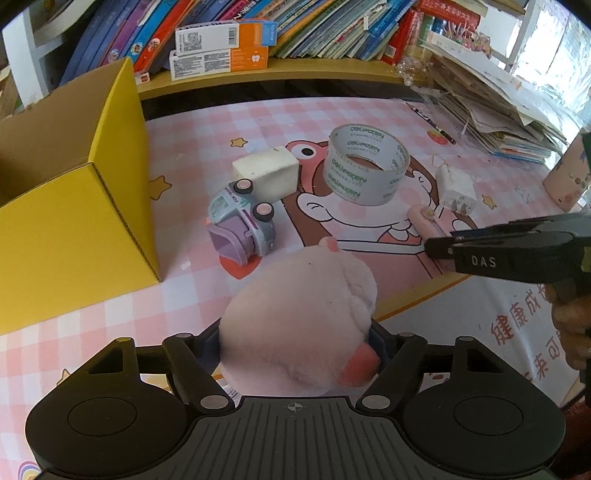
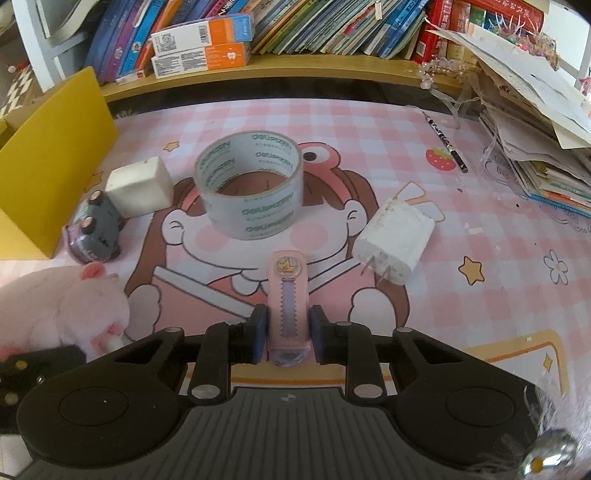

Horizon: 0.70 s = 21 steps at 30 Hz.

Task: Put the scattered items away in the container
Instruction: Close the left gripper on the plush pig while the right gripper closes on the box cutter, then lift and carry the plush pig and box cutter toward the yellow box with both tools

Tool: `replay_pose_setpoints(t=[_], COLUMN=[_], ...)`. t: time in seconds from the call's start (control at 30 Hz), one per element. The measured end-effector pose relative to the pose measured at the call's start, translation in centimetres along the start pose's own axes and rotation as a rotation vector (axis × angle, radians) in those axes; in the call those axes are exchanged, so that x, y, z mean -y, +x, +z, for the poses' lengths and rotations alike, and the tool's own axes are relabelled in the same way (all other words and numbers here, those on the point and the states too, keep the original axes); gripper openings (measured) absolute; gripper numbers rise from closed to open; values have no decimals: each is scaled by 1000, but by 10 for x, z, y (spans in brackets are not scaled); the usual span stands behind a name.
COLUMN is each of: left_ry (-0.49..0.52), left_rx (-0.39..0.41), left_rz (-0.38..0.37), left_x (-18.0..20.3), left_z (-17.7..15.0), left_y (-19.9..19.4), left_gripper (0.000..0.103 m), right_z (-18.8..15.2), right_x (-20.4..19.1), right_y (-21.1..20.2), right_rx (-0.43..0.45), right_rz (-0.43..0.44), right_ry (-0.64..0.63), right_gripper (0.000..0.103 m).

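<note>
- Pink plush toy (image 1: 299, 317) is pinched in the left tongs (image 1: 295, 350), yellow box (image 1: 74, 206) just left.
- Right tongs (image 2: 286, 332), slightly spread, straddle the pink clip (image 2: 287, 306) lying lengthwise on the tabletop (image 2: 480, 229).

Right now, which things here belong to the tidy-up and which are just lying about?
For the job:
yellow box
plush pig in the left claw
pink clip between the right claw's open pads
tape roll
toy truck
white block
charger plug

Lying about:
shelf books
paper stack
pencil
</note>
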State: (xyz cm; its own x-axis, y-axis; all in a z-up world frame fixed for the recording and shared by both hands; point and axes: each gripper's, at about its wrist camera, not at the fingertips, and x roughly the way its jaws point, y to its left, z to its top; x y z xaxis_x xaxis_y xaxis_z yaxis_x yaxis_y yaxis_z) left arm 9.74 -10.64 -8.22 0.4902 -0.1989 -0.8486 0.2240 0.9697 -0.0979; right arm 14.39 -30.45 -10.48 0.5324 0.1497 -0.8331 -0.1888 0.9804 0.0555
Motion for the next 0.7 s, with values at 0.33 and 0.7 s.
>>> replay_pose_setpoints(t=[0.33, 0.7], left_ry=[-5, 1], left_rx=[47, 111], left_rz=[-5, -13], left_x=[0, 3], left_z=[-3, -8], left_y=[-15, -36], left_gripper=[69, 69], right_z=[-6, -17], right_x=[-13, -15], right_y=[-22, -47], right_rx=[17, 36], right_rz=[42, 38], right_ry=[-22, -2], right_gripper=[23, 23])
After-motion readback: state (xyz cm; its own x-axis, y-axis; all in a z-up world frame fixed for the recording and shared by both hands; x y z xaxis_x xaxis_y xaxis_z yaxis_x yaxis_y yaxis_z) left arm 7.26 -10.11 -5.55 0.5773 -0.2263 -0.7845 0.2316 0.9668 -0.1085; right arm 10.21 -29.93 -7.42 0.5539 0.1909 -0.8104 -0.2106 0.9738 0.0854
